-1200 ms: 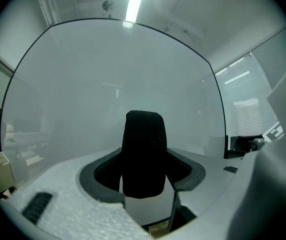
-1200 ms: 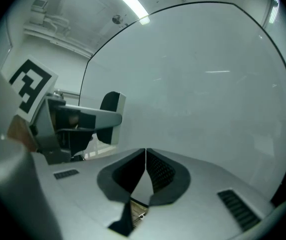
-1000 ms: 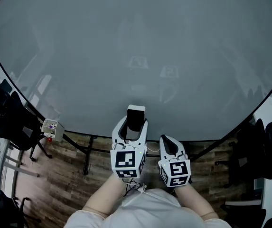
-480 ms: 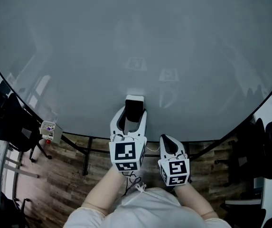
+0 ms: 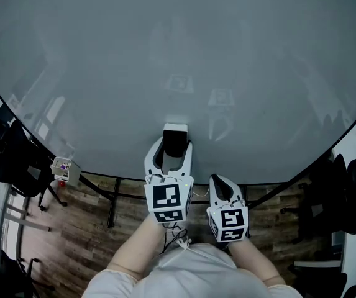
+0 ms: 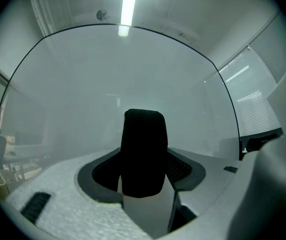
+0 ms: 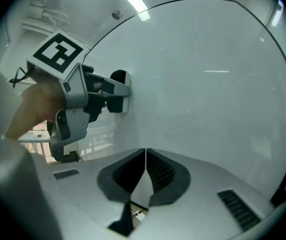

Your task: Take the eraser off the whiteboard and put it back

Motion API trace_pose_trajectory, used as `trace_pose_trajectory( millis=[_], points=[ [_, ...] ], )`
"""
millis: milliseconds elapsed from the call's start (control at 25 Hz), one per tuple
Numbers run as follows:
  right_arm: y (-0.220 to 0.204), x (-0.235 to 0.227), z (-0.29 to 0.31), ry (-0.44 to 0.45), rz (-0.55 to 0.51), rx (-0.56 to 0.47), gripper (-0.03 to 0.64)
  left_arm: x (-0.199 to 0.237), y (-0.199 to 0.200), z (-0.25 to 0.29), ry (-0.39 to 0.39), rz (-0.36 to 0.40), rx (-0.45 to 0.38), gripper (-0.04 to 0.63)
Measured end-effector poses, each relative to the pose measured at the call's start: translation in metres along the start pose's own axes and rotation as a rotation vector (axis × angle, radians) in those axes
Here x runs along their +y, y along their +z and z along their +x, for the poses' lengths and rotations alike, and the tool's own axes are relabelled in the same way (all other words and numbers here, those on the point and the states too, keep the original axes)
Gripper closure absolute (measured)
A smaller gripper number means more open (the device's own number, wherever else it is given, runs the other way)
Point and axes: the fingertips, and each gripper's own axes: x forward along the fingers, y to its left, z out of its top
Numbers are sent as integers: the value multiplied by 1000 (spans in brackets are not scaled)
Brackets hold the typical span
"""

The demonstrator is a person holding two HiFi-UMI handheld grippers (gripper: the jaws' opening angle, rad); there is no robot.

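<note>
Head view: the whiteboard fills most of the frame, with its lower edge curving across above a wooden floor. The left gripper is held up to the lower middle of the whiteboard. Its jaws stand wide, one on either side of the eraser, which lies against the board face just above that lower edge. The right gripper sits just beside the left one, lower down and nearer the board's edge, with its tip narrowed to a point. Dark chairs stand off the whiteboard's left end, and a small box sits by the frame there.

Left gripper view: the eraser stands upright in the centre, with a black pad above and a white body below. The dark jaw pads close against it on both sides. The opening is wide but the grip is firm, and the whiteboard lies directly behind. A ceiling strip light shows above the board's top edge.

Right gripper view: this gripper's jaws meet along a single seam with nothing between them. To the left, a hand carries the left gripper, whose marker cube is uppermost. That gripper presses the eraser flat onto the whiteboard face. The right gripper's own tip is near the board; contact cannot be confirmed.
</note>
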Motion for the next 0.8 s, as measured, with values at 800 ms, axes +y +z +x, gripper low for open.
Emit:
trace_pose_trajectory(
  millis=[800],
  points=[
    [-14,18,-16,45,17,15,589,-22,-64,-56,-15,-15,107,403]
  ],
)
